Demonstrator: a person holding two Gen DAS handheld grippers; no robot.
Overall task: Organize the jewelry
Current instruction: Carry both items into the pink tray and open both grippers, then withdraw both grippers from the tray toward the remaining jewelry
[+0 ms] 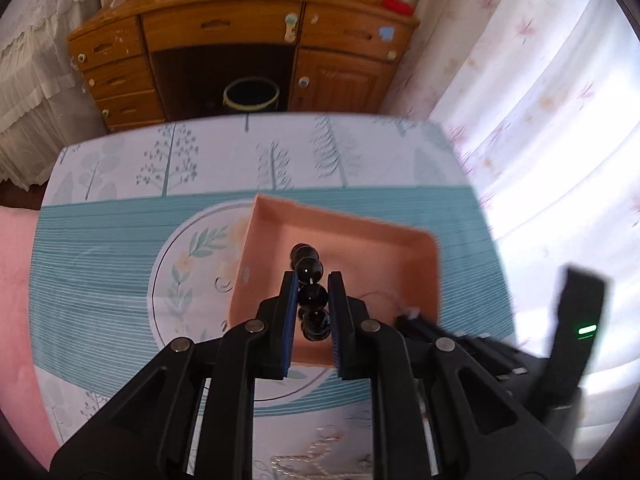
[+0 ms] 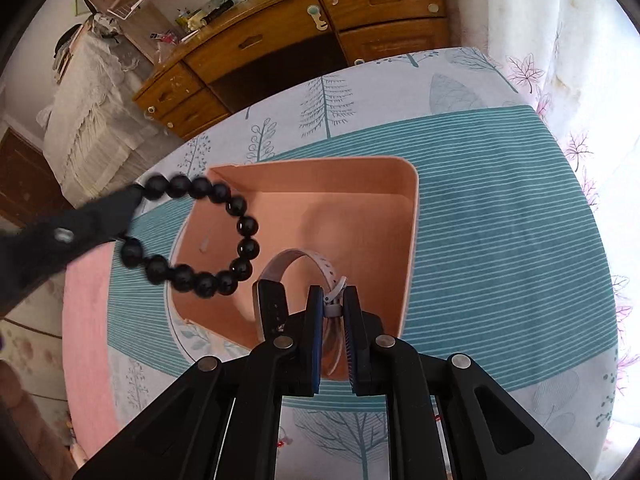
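Observation:
My left gripper (image 1: 313,280) is shut on a black bead bracelet (image 1: 309,292) and holds it above the near edge of a pink open box (image 1: 400,264). In the right wrist view the bracelet (image 2: 200,236) hangs as a ring over the box's left rim, with the left gripper (image 2: 132,200) at its far left. My right gripper (image 2: 333,296) is shut on the pale strap of a wristwatch (image 2: 276,300) with a black case, held over the near part of the pink box (image 2: 360,208).
The box sits on a table under a teal and white tree-print cloth (image 1: 120,264). A silver chain (image 1: 308,460) lies on the cloth near me. A wooden desk (image 1: 240,52) with a bin (image 1: 251,94) stands behind. Curtains (image 1: 540,100) hang at the right.

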